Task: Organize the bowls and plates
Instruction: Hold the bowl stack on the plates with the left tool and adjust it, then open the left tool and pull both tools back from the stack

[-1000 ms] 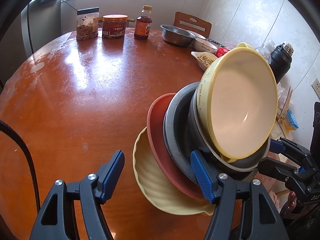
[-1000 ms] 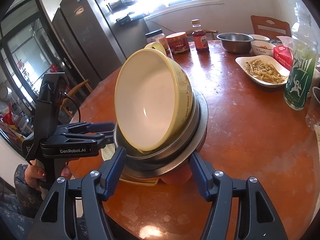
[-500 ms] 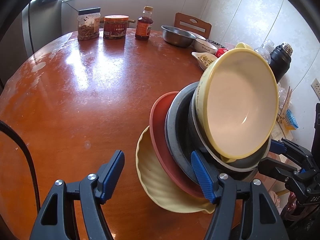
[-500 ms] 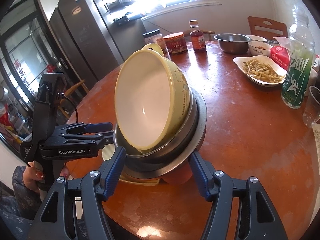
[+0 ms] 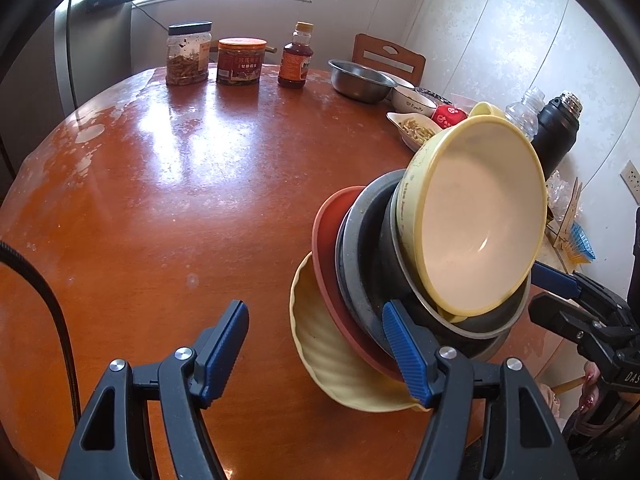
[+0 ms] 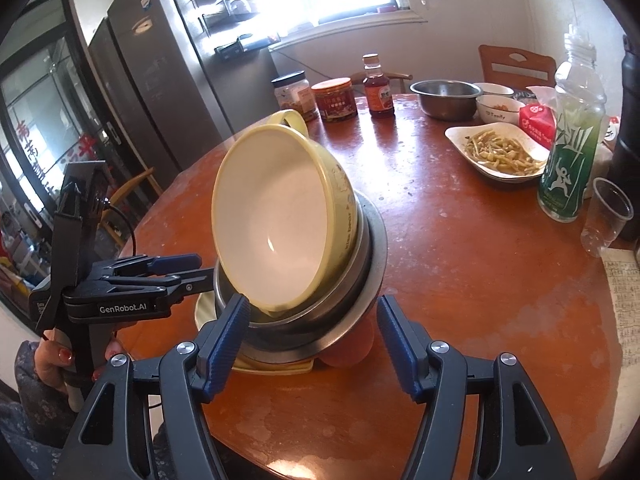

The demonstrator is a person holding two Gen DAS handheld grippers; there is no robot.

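Stack of plates and bowls tilted at near edge of counter [image 5: 168,208]: yellow bowl [image 5: 476,216] on top, steel bowl [image 6: 360,264], red plate [image 5: 326,248], cream plate [image 5: 320,344] beneath. Left gripper [image 5: 316,352] jaws apart, one finger against the stack's rims. Right gripper [image 6: 314,344] jaws apart, straddling the stack's base; contact unclear.

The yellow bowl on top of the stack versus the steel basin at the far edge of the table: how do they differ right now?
The yellow bowl is tipped steeply, its pale inside facing the camera; the steel basin sits level. The yellow bowl is matte, with printing on its side; the steel basin is bare shiny metal. The yellow bowl is nested in a stack of dishes; the steel basin stands alone on the table. Both are round, and the yellow bowl looks empty.
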